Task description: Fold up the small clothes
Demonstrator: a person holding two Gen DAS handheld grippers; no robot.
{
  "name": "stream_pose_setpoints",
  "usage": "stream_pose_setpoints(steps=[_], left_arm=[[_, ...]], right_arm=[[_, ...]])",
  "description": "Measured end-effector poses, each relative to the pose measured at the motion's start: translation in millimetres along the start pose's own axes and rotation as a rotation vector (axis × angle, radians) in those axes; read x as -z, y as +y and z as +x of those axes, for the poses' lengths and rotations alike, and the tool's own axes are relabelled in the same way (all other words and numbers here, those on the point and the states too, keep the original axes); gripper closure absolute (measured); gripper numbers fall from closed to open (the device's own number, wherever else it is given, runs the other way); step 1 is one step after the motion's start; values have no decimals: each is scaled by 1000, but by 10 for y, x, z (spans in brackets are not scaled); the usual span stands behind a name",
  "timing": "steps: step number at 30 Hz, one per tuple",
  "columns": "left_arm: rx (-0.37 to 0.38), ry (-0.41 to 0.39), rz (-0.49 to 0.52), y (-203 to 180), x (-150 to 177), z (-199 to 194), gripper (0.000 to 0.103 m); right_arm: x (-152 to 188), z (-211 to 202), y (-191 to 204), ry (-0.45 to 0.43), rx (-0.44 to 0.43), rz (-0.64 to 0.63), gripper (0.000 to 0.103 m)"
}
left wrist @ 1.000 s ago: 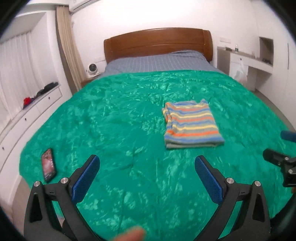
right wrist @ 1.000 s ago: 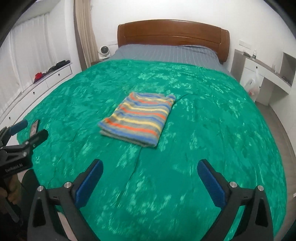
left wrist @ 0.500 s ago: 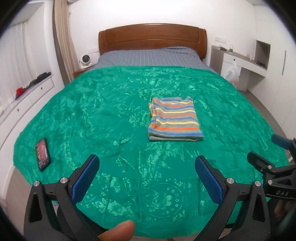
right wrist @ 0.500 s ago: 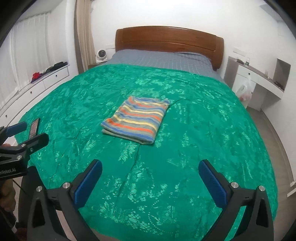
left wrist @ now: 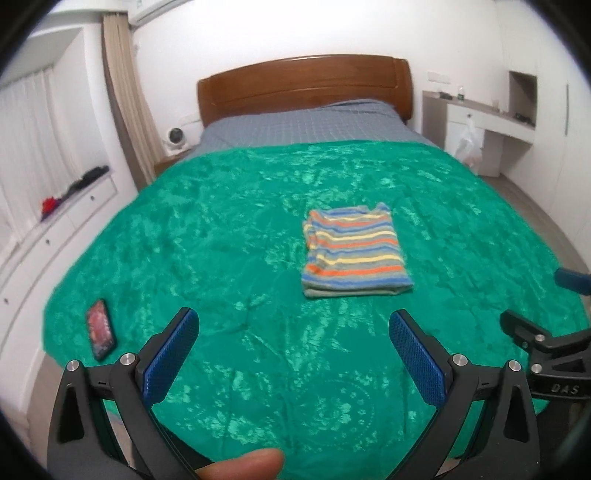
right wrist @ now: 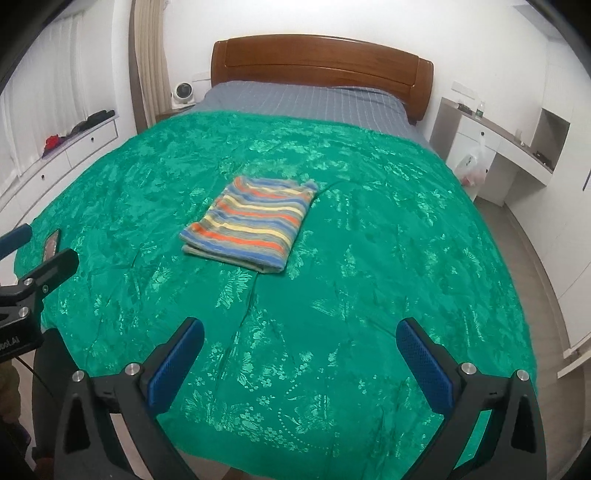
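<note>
both the left gripper [left wrist: 293, 360] and right gripper [right wrist: 299, 363] have fingers spread wide, holding nothing, above the near bed [right wrist: 369, 258] edge. the folded striped shirt [right wrist: 251, 223] lies mid-bed, unmoved; both grippers have shifted slightly since earlier.

The shirt [left wrist: 354, 251] is striped across in blue, orange, pale yellow and grey-green, the bands running side to side; seen from the right wrist [right wrist: 255, 225] the same stripes slant. The bedspread [left wrist: 221, 236] is bright emerald green with a shiny floral pattern woven in lighter green. Behind it the sheet [left wrist: 306, 125] is grey-blue with a fine pale grid. The headboard [left wrist: 303, 85] is reddish-brown wood. The phone [left wrist: 99, 328] has a black rim and a reddish screen. The fingers [left wrist: 170, 358] carry blue dimpled pads on black frames, as do the right ones [right wrist: 424, 365]. The walls [left wrist: 332, 29] are white, the curtain [left wrist: 122, 92] beige.
</note>
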State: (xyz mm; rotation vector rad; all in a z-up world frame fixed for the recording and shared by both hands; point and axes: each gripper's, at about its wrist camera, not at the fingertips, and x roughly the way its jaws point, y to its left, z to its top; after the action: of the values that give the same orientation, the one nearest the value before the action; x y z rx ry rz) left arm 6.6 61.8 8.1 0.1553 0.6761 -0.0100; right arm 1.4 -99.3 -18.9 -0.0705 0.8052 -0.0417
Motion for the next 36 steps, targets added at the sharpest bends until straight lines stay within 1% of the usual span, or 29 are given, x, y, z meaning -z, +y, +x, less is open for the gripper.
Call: stream_pose_setpoints(steps=[3, 6, 8, 11, 19, 23, 29, 36], left_arm=[[4, 12, 13, -35, -29, 7, 0], [-1, 48, 17, -60, -25, 40, 0], [-12, 64, 26, -82, -13, 58, 0], [-3, 72, 33, -103, 8, 59, 0], [27, 118, 5, -105, 40, 59, 0], [41, 128, 4, -133, 41, 42, 0], [61, 118, -13, -127, 22, -5, 0], [66, 119, -28, -95, 16, -13, 0]], right_arm=[[-44, -54, 21, -16, 39, -8, 0], [-56, -79, 38, -20, 55, -27, 0], [-50, -85, 47, -16, 57, -38, 0], [-40, -80, 55, -2, 55, -44, 0], [-43, -130, 80, -5, 55, -57, 1], [-36, -153, 95, -4, 44, -62, 1], [-47, -175, 88, -6, 42, -60, 1], [-56, -193, 100, -7, 44, -63, 1]])
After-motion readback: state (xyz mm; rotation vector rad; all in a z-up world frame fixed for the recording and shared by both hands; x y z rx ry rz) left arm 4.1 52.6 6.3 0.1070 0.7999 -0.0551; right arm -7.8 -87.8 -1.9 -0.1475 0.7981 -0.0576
